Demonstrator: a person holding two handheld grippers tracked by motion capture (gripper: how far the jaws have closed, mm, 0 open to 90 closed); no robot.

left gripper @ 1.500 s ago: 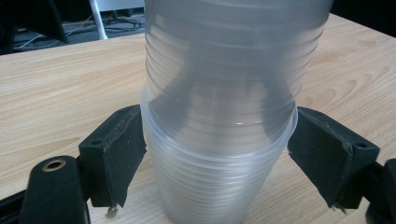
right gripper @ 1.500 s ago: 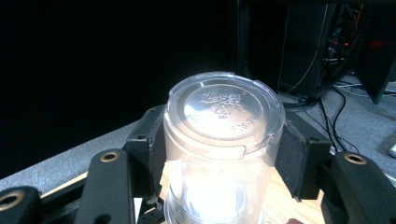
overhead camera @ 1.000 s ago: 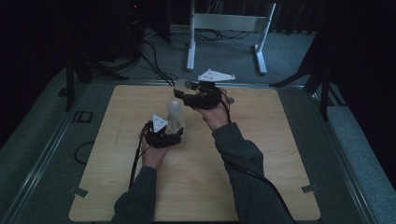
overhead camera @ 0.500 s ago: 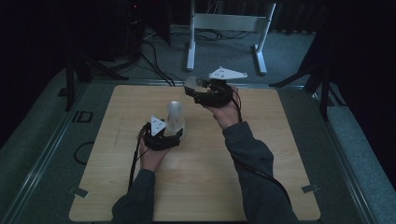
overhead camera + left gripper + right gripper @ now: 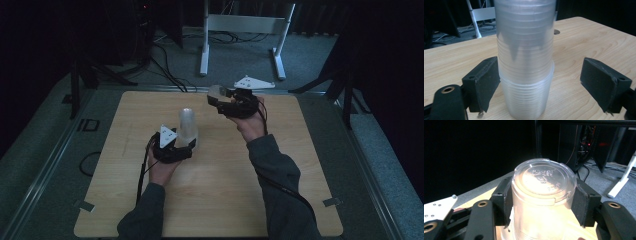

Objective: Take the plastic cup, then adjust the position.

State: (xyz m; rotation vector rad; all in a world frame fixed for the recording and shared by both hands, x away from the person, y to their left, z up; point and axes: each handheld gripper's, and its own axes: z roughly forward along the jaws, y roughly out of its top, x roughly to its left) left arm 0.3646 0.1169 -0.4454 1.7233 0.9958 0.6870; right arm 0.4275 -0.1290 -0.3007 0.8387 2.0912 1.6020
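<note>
A tall stack of clear plastic cups (image 5: 188,125) stands upside down on the wooden table (image 5: 300,165). My left gripper (image 5: 186,146) lies low at its base. In the left gripper view the stack (image 5: 525,62) is between the jaws of the left gripper (image 5: 545,83). One pad rests against it and the other stands well apart. These jaws have just been closing a little. To the right and farther back, my right gripper (image 5: 222,100) is shut on a single clear cup (image 5: 216,92), held off the table. That cup's (image 5: 544,180) base faces the right gripper's (image 5: 543,203) camera.
A white metal frame (image 5: 245,22) stands on the grey floor behind the table, with black cables (image 5: 165,55) beside it. Dark stands flank the table at the left (image 5: 75,85) and right (image 5: 347,95). Both of the person's sleeves reach in from the near edge.
The right gripper has carried the single cup to the right, away from the top of the stack. The left hand and the stack have stayed put.
</note>
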